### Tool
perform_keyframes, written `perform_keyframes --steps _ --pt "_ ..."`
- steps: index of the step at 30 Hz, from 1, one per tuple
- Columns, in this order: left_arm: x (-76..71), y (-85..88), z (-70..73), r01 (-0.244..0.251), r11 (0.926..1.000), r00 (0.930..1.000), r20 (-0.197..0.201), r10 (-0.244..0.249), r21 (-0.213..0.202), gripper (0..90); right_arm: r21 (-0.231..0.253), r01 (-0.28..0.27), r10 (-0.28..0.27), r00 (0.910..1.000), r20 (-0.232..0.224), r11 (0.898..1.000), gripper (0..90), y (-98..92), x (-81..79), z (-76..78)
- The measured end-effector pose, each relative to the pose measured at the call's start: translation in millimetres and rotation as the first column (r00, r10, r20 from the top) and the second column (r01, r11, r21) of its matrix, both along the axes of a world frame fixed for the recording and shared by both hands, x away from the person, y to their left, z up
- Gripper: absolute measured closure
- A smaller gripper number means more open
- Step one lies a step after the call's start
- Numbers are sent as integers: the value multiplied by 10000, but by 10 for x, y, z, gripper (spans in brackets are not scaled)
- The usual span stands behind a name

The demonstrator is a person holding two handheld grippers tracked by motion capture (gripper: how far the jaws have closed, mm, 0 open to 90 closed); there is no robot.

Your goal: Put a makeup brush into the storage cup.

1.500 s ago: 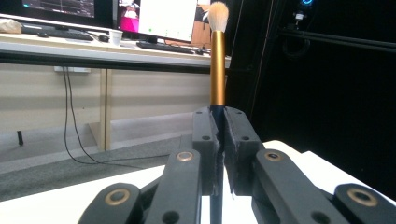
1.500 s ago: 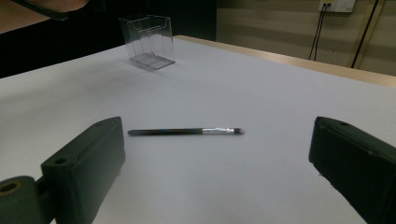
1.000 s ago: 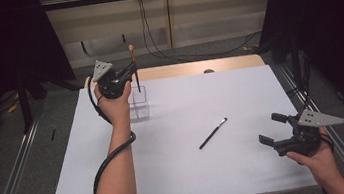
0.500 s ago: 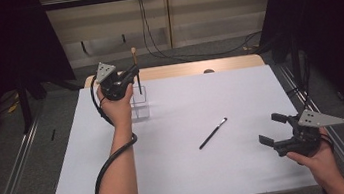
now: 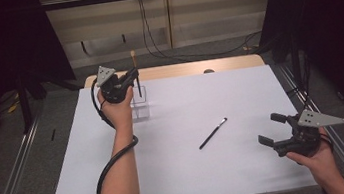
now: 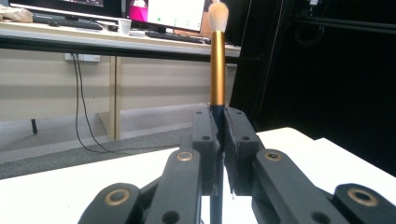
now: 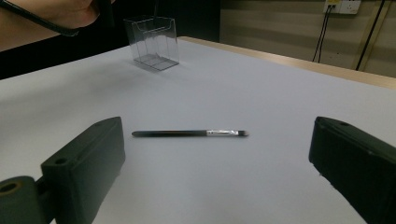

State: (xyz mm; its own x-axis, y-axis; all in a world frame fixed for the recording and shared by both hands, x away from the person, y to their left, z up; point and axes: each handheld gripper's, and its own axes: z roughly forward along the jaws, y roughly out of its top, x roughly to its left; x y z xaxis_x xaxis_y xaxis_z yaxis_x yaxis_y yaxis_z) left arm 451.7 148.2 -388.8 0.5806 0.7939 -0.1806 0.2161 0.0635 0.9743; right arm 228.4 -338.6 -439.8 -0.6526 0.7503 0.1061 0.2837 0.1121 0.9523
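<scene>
Above the clear holder at the desk's far side, my left hand-held gripper clamped the gold-handled brush upright; my right hand-held gripper stood open near the black brush. I could read no writing.

L claw grips brush above holder.

A makeup brush with a gold ferrule, a pale fluffy tip and a dark handle stands upright, tip up, pinched by its handle between closed black jaws. Below it sits a clear plastic holder with compartments, near the far left of the white table. A second, thin dark brush lies flat mid-table, well apart.
</scene>
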Motion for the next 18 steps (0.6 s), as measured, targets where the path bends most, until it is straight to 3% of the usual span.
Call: perform_keyframes --steps 18 --pt "3 -8 -103 -20 9998 9999 -123 23 197 840 -8 -30 30 10000 2 10000 31 -4 -10 6"
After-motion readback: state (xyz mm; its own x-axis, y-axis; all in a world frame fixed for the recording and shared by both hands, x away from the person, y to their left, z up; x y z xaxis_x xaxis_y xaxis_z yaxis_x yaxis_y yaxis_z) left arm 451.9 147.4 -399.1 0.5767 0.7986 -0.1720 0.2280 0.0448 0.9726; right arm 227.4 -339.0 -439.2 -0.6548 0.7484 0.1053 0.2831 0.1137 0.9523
